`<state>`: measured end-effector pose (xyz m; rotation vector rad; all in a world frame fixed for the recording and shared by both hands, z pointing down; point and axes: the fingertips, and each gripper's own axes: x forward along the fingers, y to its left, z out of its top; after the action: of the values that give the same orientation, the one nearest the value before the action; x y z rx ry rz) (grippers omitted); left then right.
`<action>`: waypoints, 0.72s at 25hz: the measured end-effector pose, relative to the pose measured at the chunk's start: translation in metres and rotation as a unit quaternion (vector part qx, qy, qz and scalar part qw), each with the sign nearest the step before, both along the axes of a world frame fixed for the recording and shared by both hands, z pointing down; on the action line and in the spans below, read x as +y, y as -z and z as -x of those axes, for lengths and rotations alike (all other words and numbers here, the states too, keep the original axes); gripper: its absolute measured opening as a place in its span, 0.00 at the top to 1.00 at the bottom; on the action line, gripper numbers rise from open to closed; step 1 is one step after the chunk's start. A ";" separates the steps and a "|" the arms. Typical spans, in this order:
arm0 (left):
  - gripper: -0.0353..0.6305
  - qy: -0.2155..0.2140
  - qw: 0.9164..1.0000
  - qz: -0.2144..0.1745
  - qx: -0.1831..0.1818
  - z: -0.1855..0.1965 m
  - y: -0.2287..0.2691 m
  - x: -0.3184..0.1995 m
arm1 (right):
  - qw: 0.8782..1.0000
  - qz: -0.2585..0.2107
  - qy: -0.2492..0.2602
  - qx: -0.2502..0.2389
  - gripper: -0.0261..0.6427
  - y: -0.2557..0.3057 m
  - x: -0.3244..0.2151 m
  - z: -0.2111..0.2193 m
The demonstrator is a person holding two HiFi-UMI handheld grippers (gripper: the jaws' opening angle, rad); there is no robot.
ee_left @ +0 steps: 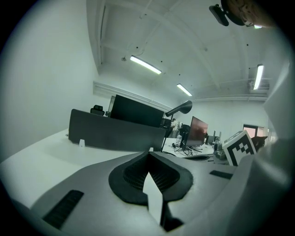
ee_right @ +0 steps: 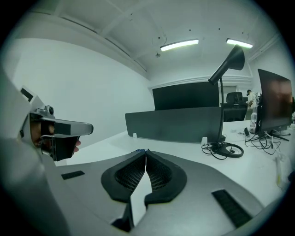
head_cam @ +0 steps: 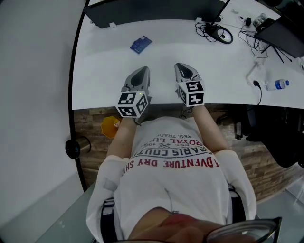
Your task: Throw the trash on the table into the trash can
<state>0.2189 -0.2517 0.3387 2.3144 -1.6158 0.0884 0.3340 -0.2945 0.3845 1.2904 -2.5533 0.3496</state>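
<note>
Clenched empty, left gripper and right gripper overhang white table with blue packet.

This is an open-plan office. A long white desk lies under the left gripper and the right gripper, with a dark divider panel straight ahead of both. To the right of the right gripper stand a black desk lamp and a monitor, with coiled cables beside them. Fluorescent strip lights run across the ceiling above.
</note>
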 end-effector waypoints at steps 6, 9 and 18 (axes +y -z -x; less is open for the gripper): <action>0.91 0.020 1.000 0.012 0.001 0.011 -0.007 -0.004 | 1.000 0.020 0.014 -0.001 0.92 -0.013 -0.007 0.007; 0.91 0.034 0.999 0.022 0.006 0.024 -0.015 -0.007 | 0.999 0.032 0.026 0.000 0.92 -0.021 -0.011 0.021; 0.91 0.057 0.996 0.060 0.035 0.084 -0.044 -0.038 | 0.997 0.058 0.053 -0.004 0.92 -0.037 -0.048 0.084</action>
<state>0.1345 -0.2895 0.3824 2.1078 -1.6561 0.0760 0.2496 -0.3426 0.4212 1.1114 -2.5538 0.4744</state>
